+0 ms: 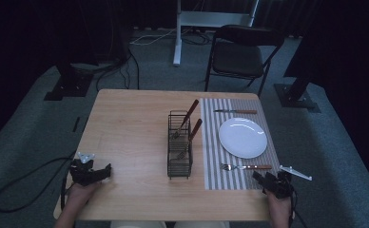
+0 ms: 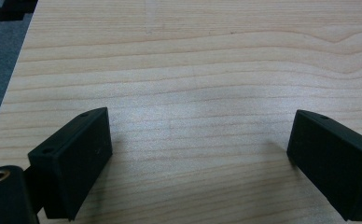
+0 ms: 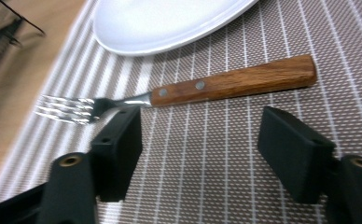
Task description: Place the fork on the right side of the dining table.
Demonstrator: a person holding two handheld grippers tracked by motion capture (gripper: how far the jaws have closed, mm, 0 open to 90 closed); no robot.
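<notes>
A striped placemat (image 1: 213, 156) covers the right half of the wooden table (image 1: 130, 137). On it lie a white plate (image 1: 242, 137), a wooden-handled knife (image 1: 236, 111) beyond the plate, and a wooden-handled fork (image 1: 247, 167) in front of it. My right gripper (image 1: 263, 179) rests open at the mat's near right corner, its jaws just short of the fork (image 3: 188, 91) with nothing between them. My left gripper (image 1: 101, 172) is open over bare wood at the near left (image 2: 198, 140). A black wire caddy (image 1: 179, 147) at mid-table holds two wooden-handled utensils (image 1: 188, 116).
A black folding chair (image 1: 242, 54) stands beyond the far edge of the table. A white desk leg (image 1: 178, 33) and dark stands are on the carpet behind. Cables trail from both grippers off the near corners.
</notes>
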